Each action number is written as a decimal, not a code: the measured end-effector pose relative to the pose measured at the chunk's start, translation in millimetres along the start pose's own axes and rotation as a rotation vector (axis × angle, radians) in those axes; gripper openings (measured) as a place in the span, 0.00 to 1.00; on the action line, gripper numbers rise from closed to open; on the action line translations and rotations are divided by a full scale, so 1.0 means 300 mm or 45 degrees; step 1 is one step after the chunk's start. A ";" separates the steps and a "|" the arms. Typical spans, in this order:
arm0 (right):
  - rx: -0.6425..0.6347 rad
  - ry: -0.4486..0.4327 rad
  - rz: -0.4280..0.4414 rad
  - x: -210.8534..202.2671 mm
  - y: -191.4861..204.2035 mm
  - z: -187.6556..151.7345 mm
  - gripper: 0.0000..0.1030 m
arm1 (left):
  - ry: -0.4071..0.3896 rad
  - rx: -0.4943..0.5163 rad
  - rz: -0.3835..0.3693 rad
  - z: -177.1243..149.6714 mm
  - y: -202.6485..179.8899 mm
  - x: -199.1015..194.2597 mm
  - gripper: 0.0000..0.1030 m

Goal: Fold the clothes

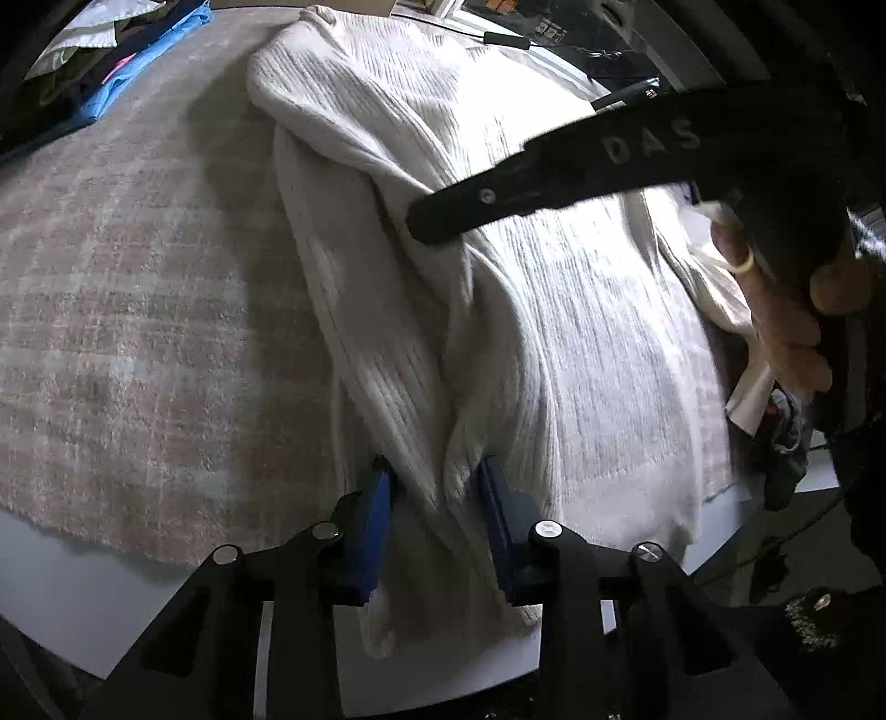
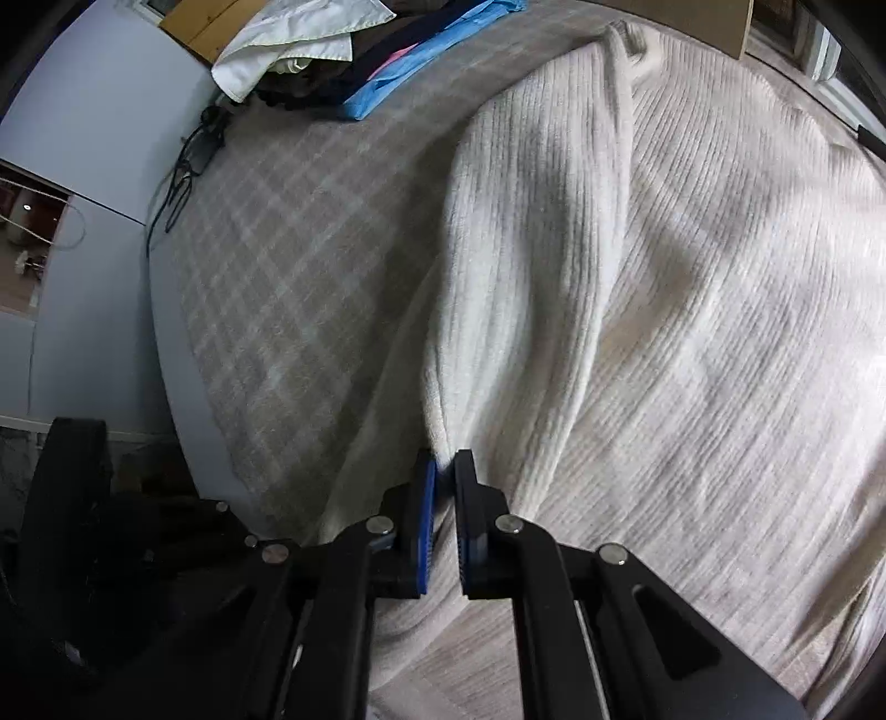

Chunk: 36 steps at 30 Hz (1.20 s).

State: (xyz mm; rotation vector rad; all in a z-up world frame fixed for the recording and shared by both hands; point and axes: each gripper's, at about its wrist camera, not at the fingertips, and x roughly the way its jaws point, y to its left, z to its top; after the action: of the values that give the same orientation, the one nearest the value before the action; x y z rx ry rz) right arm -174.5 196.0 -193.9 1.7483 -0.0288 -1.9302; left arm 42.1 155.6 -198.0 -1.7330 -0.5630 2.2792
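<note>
— Sweater (image 1: 554,310), cream and ribbed, spread over the centre and right of the left wrist view, lying on a beige checked blanket (image 1: 127,310). And the tongs?

— Left gripper (image 1: 437,493) at lower centre, blue pads (image 1: 376,515) moderately apart, a twisted roll of the knit running between them; whether actually pinched, cannot tell. Right gripper (image 2: 446,471) at lower centre of its own view, jaws drawn nearly together on a fold of the same sweater (image 2: 637,310).

— Seen elsewhere?

— Right gripper's black finger (image 1: 498,199) crossing the upper right of the left view, resting against the knit, with a hand (image 1: 792,310) wrapped round the handle at the right edge. Pile of clothes (image 2: 343,50), white, dark and blue, at the upper left of the right view, beside the blanket's (image 2: 288,266) far edge. Black cable (image 2: 188,160) trailing just below that pile.
</note>
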 end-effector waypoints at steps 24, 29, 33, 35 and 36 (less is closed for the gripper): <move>0.080 -0.038 0.059 0.017 0.092 0.056 0.07 | -0.032 -0.013 0.035 0.010 0.285 -0.302 0.04; 0.075 -0.019 0.056 0.076 0.137 0.098 0.06 | -0.024 -0.147 0.021 0.010 0.428 -0.337 0.02; 0.031 0.007 0.019 0.047 0.151 0.093 0.06 | 0.000 -0.102 -0.004 0.035 0.400 -0.308 0.21; 0.028 0.009 0.025 0.016 0.142 0.087 0.06 | 0.012 -0.080 -0.016 0.047 0.386 -0.294 0.28; 0.039 0.004 0.031 -0.001 0.130 0.085 0.06 | 0.017 -0.069 -0.023 0.054 0.379 -0.287 0.29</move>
State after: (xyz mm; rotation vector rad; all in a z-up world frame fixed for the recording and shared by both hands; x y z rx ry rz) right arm -184.1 154.3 -175.5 1.7628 -0.0787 -1.9191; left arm 56.7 16.1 -167.8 -1.7597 -0.6401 2.2584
